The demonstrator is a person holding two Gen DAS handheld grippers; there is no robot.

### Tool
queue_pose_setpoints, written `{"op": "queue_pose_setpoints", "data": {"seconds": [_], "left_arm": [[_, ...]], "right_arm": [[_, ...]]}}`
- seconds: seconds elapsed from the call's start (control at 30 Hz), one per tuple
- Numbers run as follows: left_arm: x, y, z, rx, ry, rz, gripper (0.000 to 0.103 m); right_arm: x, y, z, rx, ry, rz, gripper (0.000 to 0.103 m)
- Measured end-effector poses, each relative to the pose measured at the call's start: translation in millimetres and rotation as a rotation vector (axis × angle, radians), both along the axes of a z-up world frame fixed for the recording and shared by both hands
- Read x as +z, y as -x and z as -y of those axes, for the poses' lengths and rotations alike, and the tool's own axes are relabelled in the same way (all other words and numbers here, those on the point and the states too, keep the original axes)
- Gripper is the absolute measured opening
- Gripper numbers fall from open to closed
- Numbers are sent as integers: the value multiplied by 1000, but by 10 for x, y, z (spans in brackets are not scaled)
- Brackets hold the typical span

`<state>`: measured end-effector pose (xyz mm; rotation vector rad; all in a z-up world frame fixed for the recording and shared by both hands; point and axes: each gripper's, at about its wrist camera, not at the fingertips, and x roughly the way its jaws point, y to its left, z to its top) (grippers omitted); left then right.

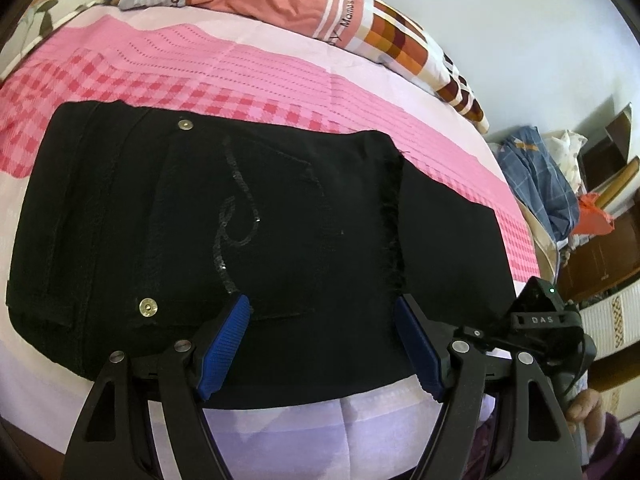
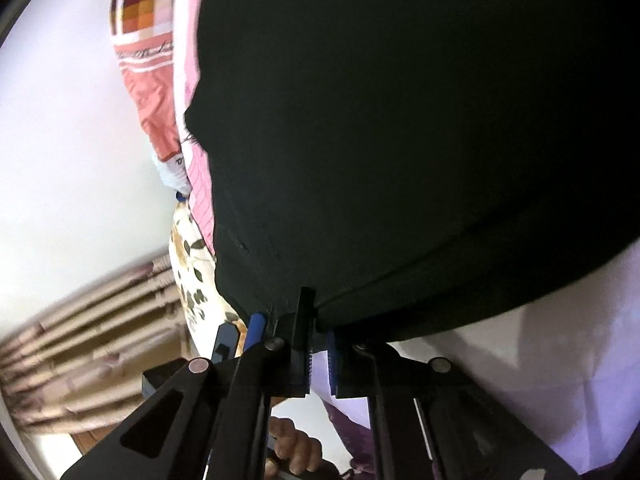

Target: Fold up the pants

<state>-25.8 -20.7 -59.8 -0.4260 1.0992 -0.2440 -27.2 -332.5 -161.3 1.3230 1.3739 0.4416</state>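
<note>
While the black pants [image 1: 224,220] lie folded compact at centre frame on the pink bedspread [image 1: 248,68], the left gripper [image 1: 320,344] hovers spread, empty; bare bedding rings them. Right view: the right gripper [image 2: 318,344] is clenched on the pants' near hem, lower centre; another fold seems left.

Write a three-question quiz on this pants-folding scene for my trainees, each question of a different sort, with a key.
1. True or false: the left gripper hovers over the pants with its jaws open.
2. What is the right gripper shut on? A. a pillow; B. the pants' edge; C. nothing.
3. Fill in: the checks on the sheet under the pants are ___.

Key: 1 true; 2 B; 3 pink.
</note>
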Motion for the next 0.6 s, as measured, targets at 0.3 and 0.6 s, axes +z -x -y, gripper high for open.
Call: {"op": "queue_pose_setpoints", "data": {"seconds": [0.3, 0.6], "left_arm": [[-6, 10, -43, 18, 9, -10, 75], [-23, -1, -16, 10, 1, -19, 75]], "right_arm": [[63, 47, -82, 77, 17, 18, 6], [-3, 38, -3, -21, -52, -22, 26]]}}
